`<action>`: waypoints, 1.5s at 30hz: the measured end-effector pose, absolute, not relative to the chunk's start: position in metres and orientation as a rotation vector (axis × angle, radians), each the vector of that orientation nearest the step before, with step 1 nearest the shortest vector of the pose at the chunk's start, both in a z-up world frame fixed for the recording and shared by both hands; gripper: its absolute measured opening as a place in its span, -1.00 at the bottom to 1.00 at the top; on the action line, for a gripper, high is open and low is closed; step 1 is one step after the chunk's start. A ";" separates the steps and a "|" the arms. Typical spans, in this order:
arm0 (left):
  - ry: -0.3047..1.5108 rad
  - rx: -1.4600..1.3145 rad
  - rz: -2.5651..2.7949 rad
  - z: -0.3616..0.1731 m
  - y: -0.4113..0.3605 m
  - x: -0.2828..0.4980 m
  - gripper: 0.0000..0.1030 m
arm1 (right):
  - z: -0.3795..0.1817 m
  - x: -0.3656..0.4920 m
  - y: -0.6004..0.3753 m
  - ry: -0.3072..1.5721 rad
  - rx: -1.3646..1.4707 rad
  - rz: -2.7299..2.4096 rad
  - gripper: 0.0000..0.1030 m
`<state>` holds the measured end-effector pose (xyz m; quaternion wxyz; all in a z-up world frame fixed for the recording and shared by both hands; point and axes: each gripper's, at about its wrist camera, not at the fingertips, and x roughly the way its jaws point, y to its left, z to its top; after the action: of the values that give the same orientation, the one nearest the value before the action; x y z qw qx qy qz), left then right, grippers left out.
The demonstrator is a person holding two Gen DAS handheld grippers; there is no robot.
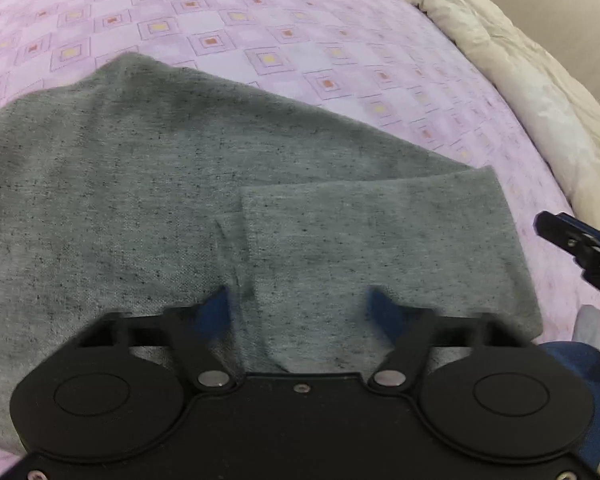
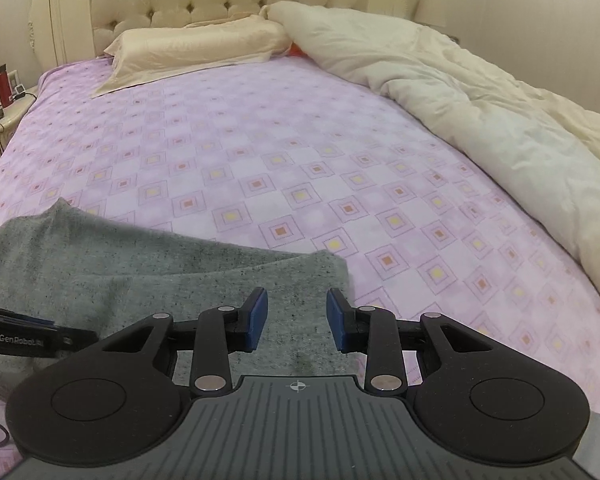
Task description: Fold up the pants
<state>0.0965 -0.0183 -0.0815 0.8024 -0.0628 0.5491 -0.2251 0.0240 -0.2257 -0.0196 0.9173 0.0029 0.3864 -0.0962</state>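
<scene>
Grey knit pants [image 1: 172, 184] lie on the bedsheet [image 2: 300, 152] directly beneath the spread, empty left gripper [image 1: 298, 304], their long axis running leftward, while the spread, empty right gripper [image 2: 297, 320] hovers over their right-hand end.

From my remote station, the pants [image 1: 180, 184] read as matt grey knit cloth flecked with dark specks, lying on a smooth lilac printed bedsheet [image 2: 300, 152]. My left gripper [image 1: 296, 312] and right gripper [image 2: 297, 320] are matt black plastic with bright metal pivot pins and blue rubbery-looking pads. At one o'clock, a crumpled cream cloth duvet [image 2: 480, 92]; at eleven, a glossy satin-like pillow [image 2: 196, 46].
</scene>
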 end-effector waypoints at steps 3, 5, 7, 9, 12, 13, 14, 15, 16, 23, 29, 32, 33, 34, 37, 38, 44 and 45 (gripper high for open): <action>1.143 -0.127 -0.497 -0.078 -0.017 0.093 -0.70 | -0.020 0.023 -0.232 0.794 0.043 -0.200 -0.39; 1.111 -0.121 -0.493 -0.070 -0.012 0.089 -0.75 | -0.021 0.022 -0.241 0.794 0.096 -0.194 -0.39; 1.048 -0.075 -0.500 -0.055 -0.009 0.082 -0.75 | -0.022 0.021 -0.248 0.803 0.156 -0.188 -0.39; 0.965 -0.013 -0.504 -0.038 -0.007 0.074 -0.75 | -0.024 0.022 -0.258 0.820 0.227 -0.167 -0.39; 0.933 0.052 -0.504 -0.037 -0.002 0.076 -0.74 | -0.028 0.026 -0.272 0.861 0.342 -0.135 -0.39; 0.966 0.050 -0.502 -0.044 0.000 0.081 -0.74 | -0.030 0.028 -0.277 0.884 0.384 -0.126 -0.39; 1.014 0.046 -0.507 -0.053 -0.002 0.086 -0.73 | -0.032 0.031 -0.281 0.911 0.419 -0.110 -0.39; 1.073 0.037 -0.496 -0.066 -0.001 0.092 -0.69 | -0.033 0.034 -0.283 0.935 0.436 -0.094 -0.39; 1.099 0.025 -0.478 -0.075 0.001 0.094 -0.63 | -0.032 0.038 -0.284 0.952 0.427 -0.087 -0.39; 1.102 -0.009 -0.482 -0.077 0.012 0.096 -0.47 | -0.050 0.094 -0.262 1.102 0.191 -0.031 -0.71; 1.108 -0.046 -0.492 -0.079 0.023 0.094 -0.39 | -0.073 0.110 -0.253 1.183 0.059 -0.031 -0.78; 1.118 -0.008 -0.500 -0.074 0.023 0.085 -0.34 | -0.073 0.107 -0.238 1.181 -0.047 -0.024 -0.78; 1.114 0.019 -0.502 -0.072 0.023 0.079 -0.28 | -0.073 0.107 -0.234 1.184 -0.073 -0.024 -0.78; 1.108 0.049 -0.502 -0.071 0.023 0.072 -0.22 | -0.073 0.107 -0.232 1.187 -0.090 -0.024 -0.78; 1.099 0.103 -0.502 -0.069 0.027 0.054 -0.12 | -0.071 0.108 -0.231 1.188 -0.105 -0.024 -0.78; 1.099 0.109 -0.503 -0.069 0.030 0.049 -0.11 | -0.072 0.110 -0.234 1.187 -0.101 -0.022 -0.78; 1.100 0.047 -0.471 -0.064 0.046 0.046 0.01 | -0.063 0.104 -0.230 1.146 -0.142 -0.031 -0.78; 1.091 0.034 -0.455 -0.062 0.051 0.045 0.01 | -0.056 0.100 -0.225 1.111 -0.174 -0.055 -0.78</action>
<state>0.0447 0.0509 -0.0620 0.8301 0.0161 0.5145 -0.2144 0.0996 -0.2255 -0.0559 0.8456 -0.0826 0.5267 -0.0261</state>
